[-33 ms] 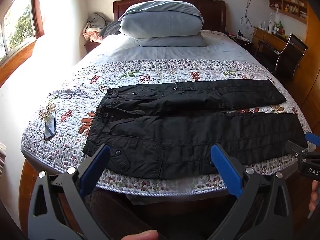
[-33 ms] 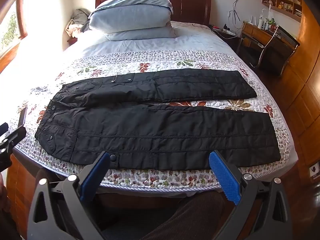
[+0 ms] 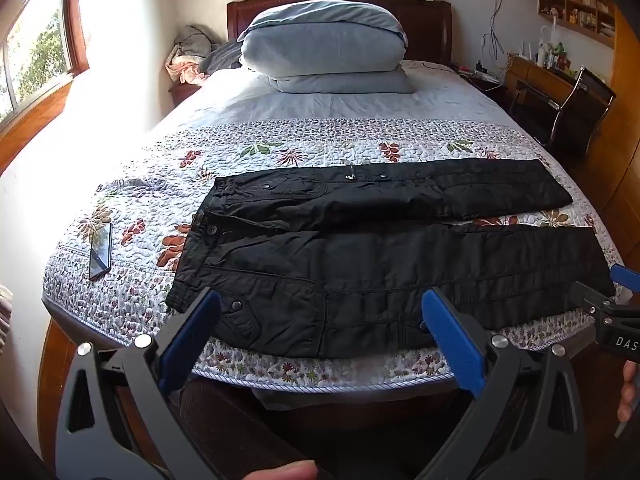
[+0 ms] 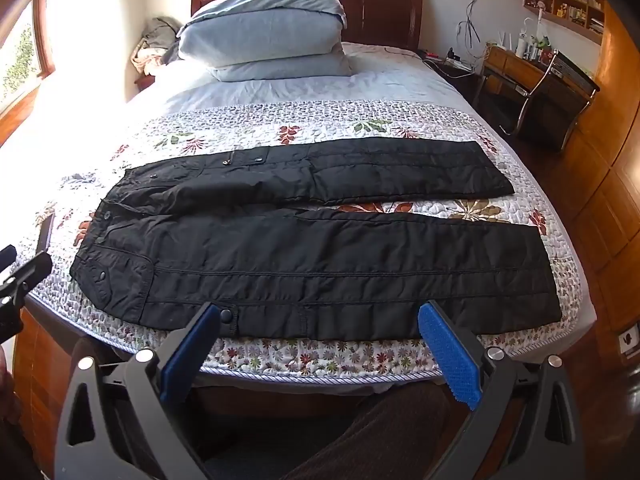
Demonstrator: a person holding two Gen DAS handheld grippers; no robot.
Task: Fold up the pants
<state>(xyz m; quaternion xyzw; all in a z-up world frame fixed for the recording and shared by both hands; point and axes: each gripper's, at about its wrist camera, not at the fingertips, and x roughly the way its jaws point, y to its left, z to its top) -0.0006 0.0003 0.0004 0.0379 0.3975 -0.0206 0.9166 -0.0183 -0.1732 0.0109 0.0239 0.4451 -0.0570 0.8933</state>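
Black pants (image 3: 380, 264) lie spread flat across the foot of the bed, waist to the left and both legs running right, with a narrow gap between the legs. In the right wrist view the pants (image 4: 320, 248) fill the middle. My left gripper (image 3: 320, 300) hovers open just short of the bed's near edge, near the waist end, with nothing between its blue pads (image 3: 192, 336). My right gripper (image 4: 319, 310) is also open and empty in front of the near leg. Neither gripper touches the cloth.
The bed wears a flowered quilt (image 3: 280, 144); stacked pillows (image 3: 324, 48) sit at its head. A phone (image 3: 100, 250) lies on the quilt left of the pants. A chair (image 3: 576, 112) and desk stand at the right, a window at the left. The person's legs show below.
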